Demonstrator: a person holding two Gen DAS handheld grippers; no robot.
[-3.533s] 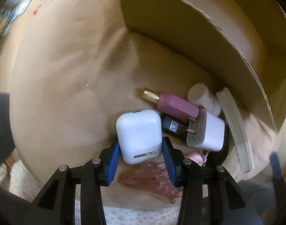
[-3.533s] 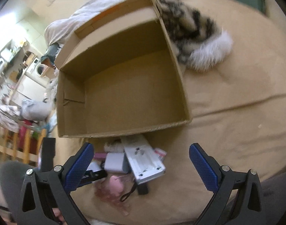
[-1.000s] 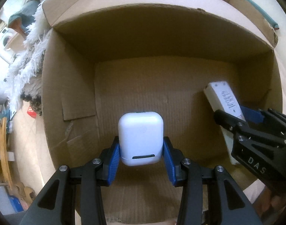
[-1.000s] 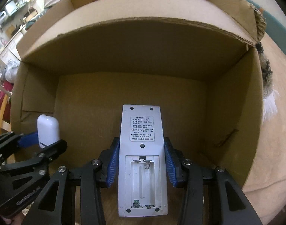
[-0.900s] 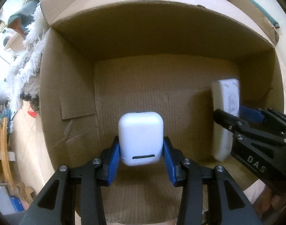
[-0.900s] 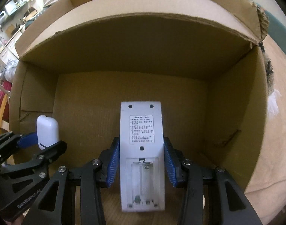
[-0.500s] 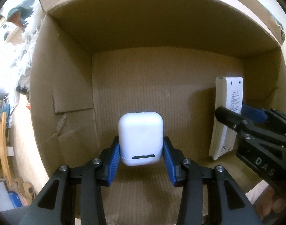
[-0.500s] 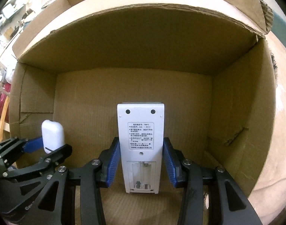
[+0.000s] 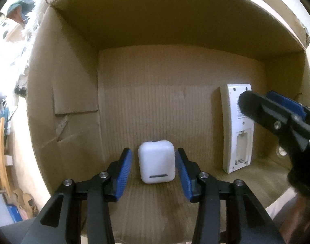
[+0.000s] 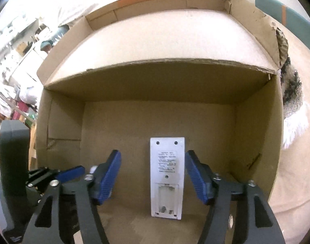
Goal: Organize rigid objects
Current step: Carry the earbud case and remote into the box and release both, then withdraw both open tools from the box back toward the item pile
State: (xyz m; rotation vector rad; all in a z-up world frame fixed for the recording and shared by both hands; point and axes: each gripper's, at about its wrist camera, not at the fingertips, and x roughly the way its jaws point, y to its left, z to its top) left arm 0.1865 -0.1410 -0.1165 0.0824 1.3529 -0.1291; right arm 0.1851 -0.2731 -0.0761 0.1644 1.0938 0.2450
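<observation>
Inside the cardboard box point(image 9: 73, 85), a white earbud case point(image 9: 156, 167) sits on the floor between the blue pads of the left gripper point(image 9: 153, 169), whose jaws are opening with a gap showing on each side of the case. Off to the right, a white remote point(image 9: 237, 128) lies back-up, its battery bay uncovered. The right gripper point(image 9: 276, 120) reaches in over the remote's top end.

A tan bedcover point(image 10: 293, 162) spreads at right; cluttered, brightly lit shelves point(image 10: 10, 38) stand far left.
</observation>
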